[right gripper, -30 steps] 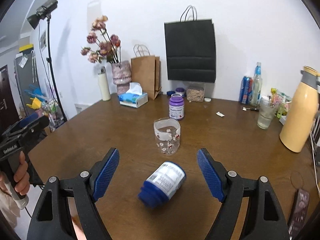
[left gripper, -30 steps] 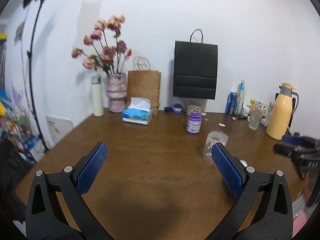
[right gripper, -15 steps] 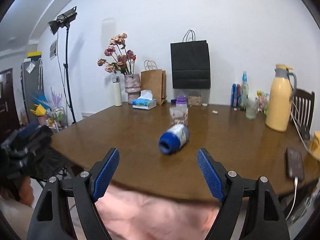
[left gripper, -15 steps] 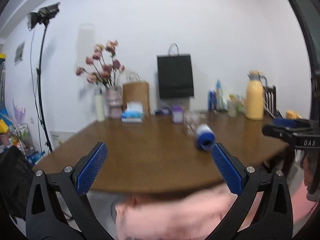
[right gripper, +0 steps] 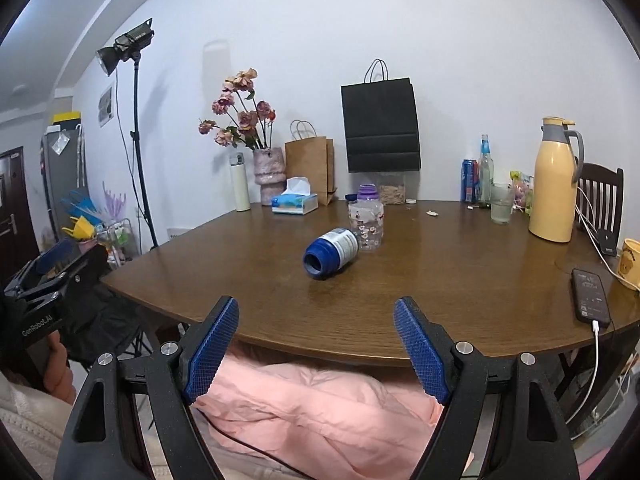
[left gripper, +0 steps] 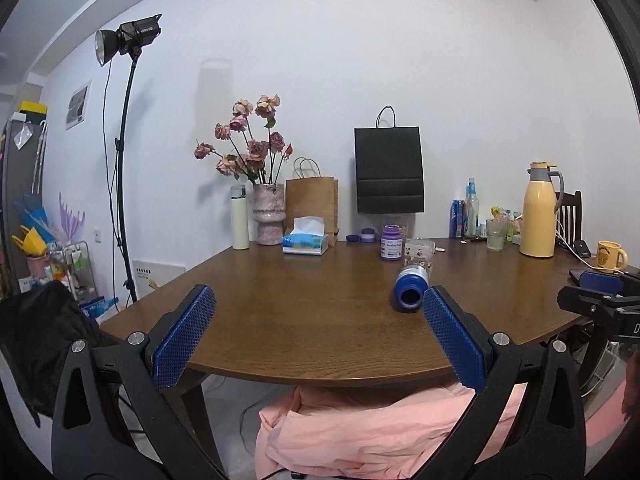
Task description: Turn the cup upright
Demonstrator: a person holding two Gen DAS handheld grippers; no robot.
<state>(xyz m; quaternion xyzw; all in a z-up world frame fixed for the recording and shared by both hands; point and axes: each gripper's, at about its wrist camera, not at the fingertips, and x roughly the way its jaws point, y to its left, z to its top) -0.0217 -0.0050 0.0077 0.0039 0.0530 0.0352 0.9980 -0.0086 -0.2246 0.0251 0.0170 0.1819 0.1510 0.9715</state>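
A clear cup with a floral print (right gripper: 366,226) stands mouth-down on the brown table (right gripper: 460,280), also in the left wrist view (left gripper: 420,252). A blue and white bottle (right gripper: 331,253) lies on its side just in front of it, its blue end toward me; it shows in the left wrist view too (left gripper: 410,293). My left gripper (left gripper: 316,334) is open and empty, held off the table's front edge. My right gripper (right gripper: 316,344) is open and empty, also in front of the table edge, well short of the cup.
A purple jar (left gripper: 391,242), tissue box (left gripper: 305,240), flower vase (left gripper: 269,216), paper bags, cans, a glass (right gripper: 501,208) and a yellow thermos (right gripper: 554,184) stand along the back. A phone (right gripper: 590,296) and mug (right gripper: 630,262) lie at the right edge. Pink cloth (right gripper: 320,404) lies below the table.
Both grippers have pulled back from over the table to in front of its edge. The cup and bottle now appear farther away. Both grippers stay open.
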